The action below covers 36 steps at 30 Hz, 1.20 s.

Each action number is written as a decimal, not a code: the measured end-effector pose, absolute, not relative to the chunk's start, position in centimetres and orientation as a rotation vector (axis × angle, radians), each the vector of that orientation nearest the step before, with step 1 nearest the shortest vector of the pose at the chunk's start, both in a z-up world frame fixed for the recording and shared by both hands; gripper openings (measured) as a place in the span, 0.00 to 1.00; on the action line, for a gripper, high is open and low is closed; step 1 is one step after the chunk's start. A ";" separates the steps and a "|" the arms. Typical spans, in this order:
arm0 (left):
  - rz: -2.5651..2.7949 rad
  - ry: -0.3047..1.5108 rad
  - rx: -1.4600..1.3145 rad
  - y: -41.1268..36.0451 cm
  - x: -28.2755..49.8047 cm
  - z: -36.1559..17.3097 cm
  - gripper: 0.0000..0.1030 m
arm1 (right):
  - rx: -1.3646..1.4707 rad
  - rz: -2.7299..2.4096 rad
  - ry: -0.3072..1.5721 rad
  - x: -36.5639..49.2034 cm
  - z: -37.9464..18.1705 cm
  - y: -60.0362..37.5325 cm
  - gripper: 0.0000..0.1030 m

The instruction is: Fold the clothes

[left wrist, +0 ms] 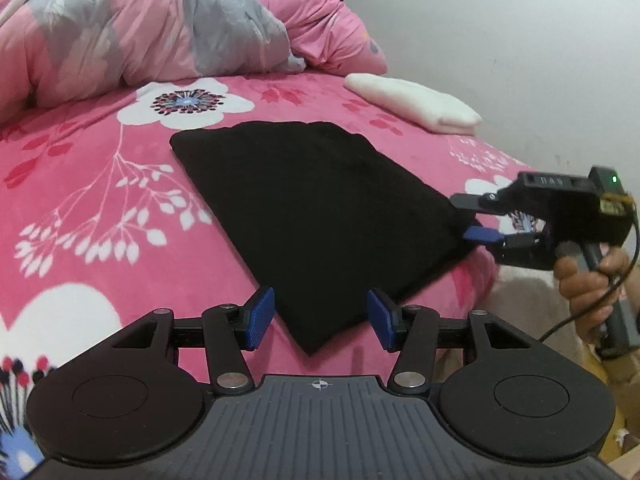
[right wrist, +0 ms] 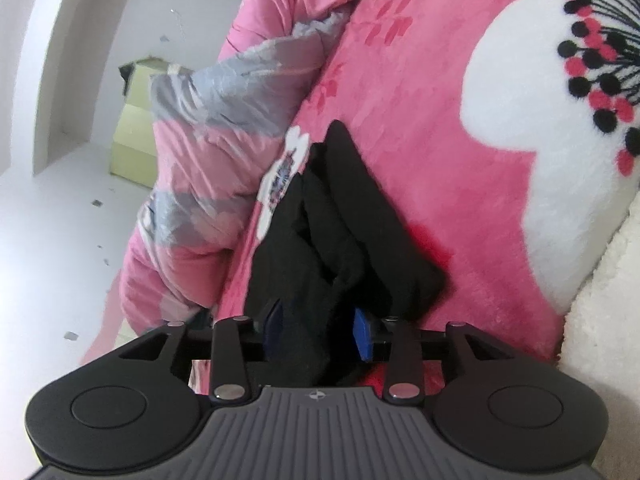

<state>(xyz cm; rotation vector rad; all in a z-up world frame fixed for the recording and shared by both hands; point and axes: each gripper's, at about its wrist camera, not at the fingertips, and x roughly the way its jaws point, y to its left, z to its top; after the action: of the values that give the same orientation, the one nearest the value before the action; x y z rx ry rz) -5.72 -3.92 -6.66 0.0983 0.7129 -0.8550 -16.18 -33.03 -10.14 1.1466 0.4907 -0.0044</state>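
A black garment [left wrist: 316, 208], folded into a flat rectangle, lies on the pink flowered bed [left wrist: 100, 184]. My left gripper [left wrist: 320, 320] is open, its blue pads either side of the garment's near corner, just above the bed. My right gripper [left wrist: 468, 220] reaches in from the right, its jaws around the garment's right corner. In the right wrist view the black cloth [right wrist: 344, 240] fills the gap between the blue pads of the right gripper [right wrist: 320, 328], bunched in layers; the jaws still stand apart, so a firm grip is not clear.
A folded white cloth [left wrist: 412, 100] lies at the bed's far right edge. A crumpled pink and grey quilt [left wrist: 160, 24] is piled at the back. A white wall [left wrist: 520, 40] borders the bed on the right. A yellow box [right wrist: 132, 136] stands on the floor.
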 end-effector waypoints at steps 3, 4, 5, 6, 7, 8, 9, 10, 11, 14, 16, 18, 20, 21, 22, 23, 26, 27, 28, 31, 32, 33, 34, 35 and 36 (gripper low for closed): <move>-0.864 0.705 0.082 -3.8 -6.0 -7.4 0.50 | 1.128 -0.020 0.510 -15.8 -10.0 -32.8 0.38; -0.864 0.702 0.081 -3.8 -6.1 -7.7 0.50 | 1.118 -0.026 0.515 -15.7 -9.9 -32.8 0.38; -0.863 0.699 0.084 -3.8 -6.2 -7.8 0.50 | 1.107 -0.029 0.518 -15.6 -9.8 -32.6 0.37; -0.861 0.694 0.092 -3.9 -6.3 -7.9 0.50 | 1.087 -0.037 0.522 -15.4 -9.6 -32.5 0.34; -0.858 0.688 0.099 -3.9 -6.4 -8.0 0.50 | 1.060 -0.046 0.529 -15.2 -9.3 -32.3 0.29; -0.853 0.683 0.105 -3.9 -6.7 -8.2 0.50 | 1.031 -0.056 0.537 -15.1 -9.1 -32.2 0.09; -0.851 0.678 0.112 -4.0 -6.9 -8.3 0.50 | 1.011 -0.063 0.537 -15.0 -8.7 -32.0 0.03; -0.848 0.672 0.121 -4.1 -7.1 -8.3 0.50 | 0.992 -0.068 0.534 -14.9 -8.4 -31.8 0.03; -0.843 0.665 0.131 -4.3 -7.4 -8.3 0.50 | 0.984 -0.067 0.523 -14.9 -8.1 -31.7 0.03; -0.822 0.634 0.168 -5.0 -8.0 -8.3 0.50 | 0.976 -0.053 0.476 -15.0 -6.6 -31.4 0.03; -0.802 0.618 0.179 -5.4 -8.3 -8.2 0.50 | 0.986 -0.034 0.449 -14.9 -5.8 -31.5 0.03; -0.784 0.609 0.181 -5.8 -8.4 -8.2 0.50 | 0.992 -0.020 0.424 -14.8 -5.1 -31.6 0.03; -0.769 0.607 0.178 -6.1 -8.4 -8.2 0.50 | 0.996 -0.001 0.403 -14.5 -4.5 -31.8 0.03; -0.758 0.605 0.174 -6.2 -8.4 -8.2 0.50 | 0.997 0.004 0.395 -14.4 -4.2 -31.8 0.03; -0.745 0.603 0.170 -6.2 -8.4 -8.1 0.50 | 0.997 0.009 0.387 -14.3 -4.0 -31.9 0.03; -0.736 0.603 0.163 -6.3 -8.4 -8.0 0.50 | 1.000 0.012 0.381 -14.2 -3.9 -32.0 0.03; -0.705 0.606 0.149 -6.4 -8.1 -7.9 0.50 | 1.014 0.026 0.365 -14.1 -3.8 -32.2 0.03; -0.690 0.606 0.148 -6.4 -8.1 -7.9 0.50 | 1.020 0.029 0.360 -14.1 -3.8 -32.3 0.03; -0.673 0.606 0.148 -6.4 -8.1 -7.9 0.50 | 1.026 0.032 0.355 -14.2 -3.8 -32.4 0.03; -0.622 0.617 0.159 -6.5 -7.9 -7.9 0.50 | 1.035 0.038 0.340 -14.3 -3.9 -32.8 0.03; -0.605 0.621 0.161 -6.4 -7.8 -7.9 0.50 | 1.036 0.035 0.338 -14.5 -4.0 -32.9 0.03; -0.593 0.626 0.159 -6.3 -7.8 -7.9 0.49 | 1.037 0.031 0.338 -14.6 -4.2 -33.0 0.03; -0.584 0.632 0.156 -6.2 -7.7 -7.9 0.48 | 1.039 0.028 0.338 -14.8 -4.3 -33.1 0.03; -0.580 0.638 0.151 -6.0 -7.7 -7.8 0.47 | 1.040 0.025 0.338 -14.9 -4.5 -33.3 0.03; -0.578 0.646 0.147 -6.0 -7.7 -7.8 0.46 | 1.042 0.018 0.344 -15.1 -4.8 -33.4 0.03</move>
<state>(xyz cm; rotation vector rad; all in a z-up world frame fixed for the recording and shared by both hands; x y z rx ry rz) -7.68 -5.95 -7.80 0.1471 0.6463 -0.5782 -15.07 -33.35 -4.81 1.0417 0.3436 0.0178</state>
